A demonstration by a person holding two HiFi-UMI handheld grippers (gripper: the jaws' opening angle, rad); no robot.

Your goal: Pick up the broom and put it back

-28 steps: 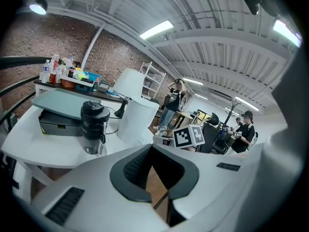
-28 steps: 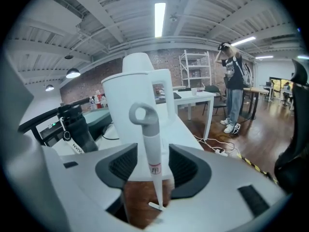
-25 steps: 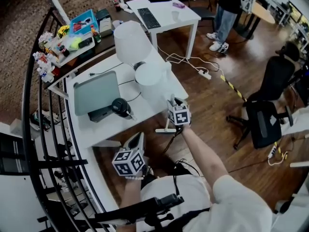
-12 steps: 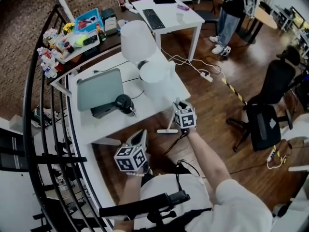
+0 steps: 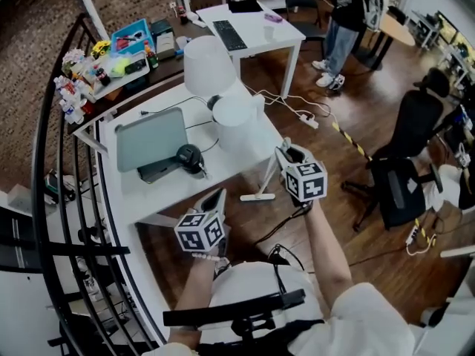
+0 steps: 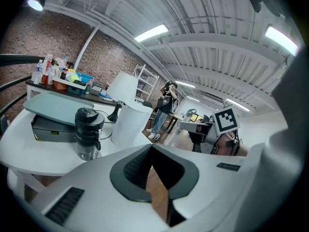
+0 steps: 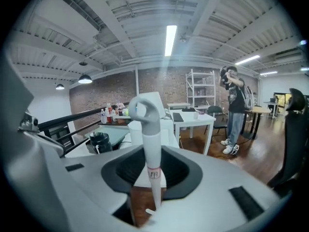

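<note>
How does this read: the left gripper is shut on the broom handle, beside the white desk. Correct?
Wrong gripper. The right gripper is the one shut on the broom handle, its jaws having just been closing on it; the right gripper view shows this. The left gripper holds nothing. The white desk is beside it, as stated.

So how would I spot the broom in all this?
Find the big white desk before the person. Off its right corner, the jaws of the right gripper clamp the broom: the only thin pale stick there, flat head at the bottom.
</note>
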